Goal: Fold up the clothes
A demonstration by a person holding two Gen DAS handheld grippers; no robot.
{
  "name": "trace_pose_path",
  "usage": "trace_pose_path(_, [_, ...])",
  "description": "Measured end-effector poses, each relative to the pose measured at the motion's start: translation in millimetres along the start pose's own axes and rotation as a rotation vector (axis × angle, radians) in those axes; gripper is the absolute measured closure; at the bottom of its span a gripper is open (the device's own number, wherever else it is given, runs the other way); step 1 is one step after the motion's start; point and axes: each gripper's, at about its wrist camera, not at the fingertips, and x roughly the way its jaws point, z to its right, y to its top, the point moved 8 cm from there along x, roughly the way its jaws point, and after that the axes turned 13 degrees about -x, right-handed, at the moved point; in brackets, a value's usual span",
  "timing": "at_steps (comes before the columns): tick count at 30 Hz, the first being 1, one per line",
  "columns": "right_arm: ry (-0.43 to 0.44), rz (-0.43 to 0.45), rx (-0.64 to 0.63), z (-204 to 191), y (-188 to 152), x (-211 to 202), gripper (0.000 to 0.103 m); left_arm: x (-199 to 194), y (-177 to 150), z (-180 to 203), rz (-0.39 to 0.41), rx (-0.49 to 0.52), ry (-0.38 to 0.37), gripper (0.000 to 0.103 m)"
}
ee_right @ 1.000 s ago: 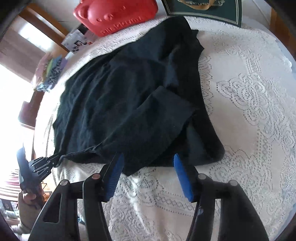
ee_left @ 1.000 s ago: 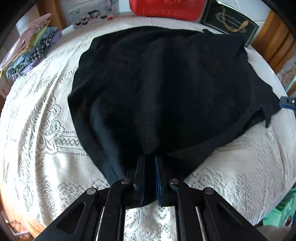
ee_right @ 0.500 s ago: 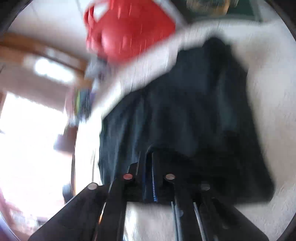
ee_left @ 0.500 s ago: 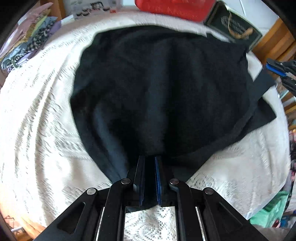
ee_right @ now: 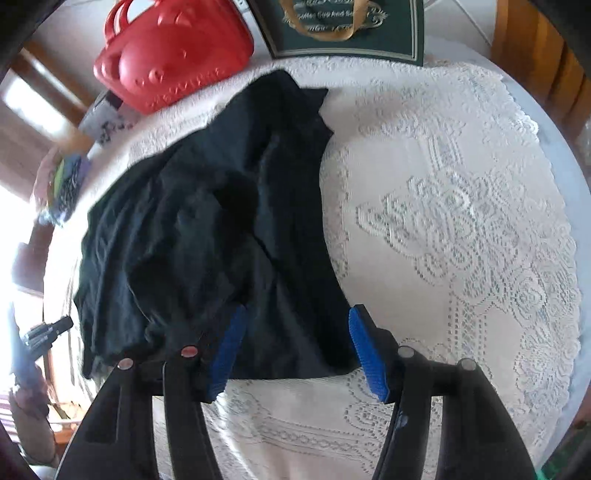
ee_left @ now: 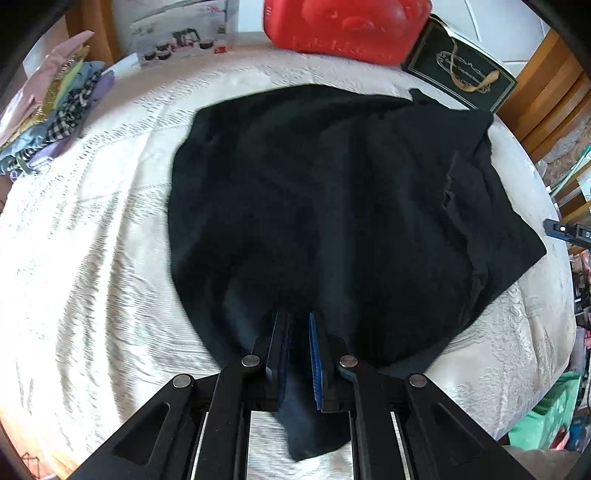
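1. The black garment [ee_left: 332, 206] lies spread on the lace tablecloth [ee_left: 92, 258], filling the middle of the left wrist view; its long axis runs from the bottom centre of the frame up toward the upper right.
2. In the right wrist view the same garment [ee_right: 207, 240] sits left of centre, a folded-over flap along its right side, its long axis going from the lower left up to the top centre.
3. The left hand-held gripper [ee_left: 299, 354] is nearly closed, its blue pads pinching the garment's near edge at the bottom centre, with a tail of cloth hanging below the pads.
4. The right hand-held gripper [ee_right: 295, 350] stands wide open with nothing between its pads; the garment's lower corner lies on the cloth between them, seemingly untouched, though the view is soft there.
5. A red plastic case [ee_right: 173, 55] stands at the upper left behind the garment; its embossed lettering is too blurred to read.
6. A dark green box [ee_right: 351, 29] at the top centre carries gold script that seems to read "Coffee Cup And Saucer".
7. A stack of folded clothes [ee_left: 51, 110] lies at the upper left of the left wrist view, beside a printed cardboard box [ee_left: 181, 33].
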Motion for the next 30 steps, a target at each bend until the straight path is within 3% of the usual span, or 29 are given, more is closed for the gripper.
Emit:
trace_pose_path(4, [0.041,-0.064,-0.033,-1,-16,9,0.045,17,-3,23,-0.004,-0.017,0.006,0.092])
trace_pose_path(5, [0.048,-0.087,-0.036,1,-23,9,0.058,23,-4,26,-0.008,-0.029,0.019,0.092])
trace_pose_path(7, [0.060,-0.133,-0.041,3,-38,9,0.099,32,-7,29,-0.017,-0.052,0.040,0.092])
trace_pose_path(14, [0.104,-0.293,-0.061,11,-89,8,0.099,37,-20,24,-0.057,-0.100,0.046,0.092])
trace_pose_path(16, [0.097,-0.272,-0.055,13,-71,6,0.088,34,-16,22,-0.074,-0.092,0.062,0.092])
trace_pose_path(17, [0.090,-0.250,-0.050,14,-57,4,0.070,29,-12,21,-0.070,-0.086,0.068,0.092])
trace_pose_path(19, [0.076,-0.206,-0.040,17,-28,1,0.050,17,5,19,-0.047,-0.079,0.065,0.092])
trace_pose_path(25, [0.034,-0.073,-0.010,24,58,-9,0.045,-9,104,3,0.038,-0.045,0.095,0.091])
trace_pose_path(27, [0.020,-0.029,0.000,27,87,-13,0.033,-4,142,-9,0.038,-0.071,0.076,0.089])
trace_pose_path(29, [0.006,0.015,0.010,29,116,-17,0.015,7,169,-17,0.027,-0.096,0.064,0.087])
trace_pose_path(30, [-0.001,0.037,0.015,31,130,-19,0.013,15,185,-20,0.017,-0.105,0.061,0.083])
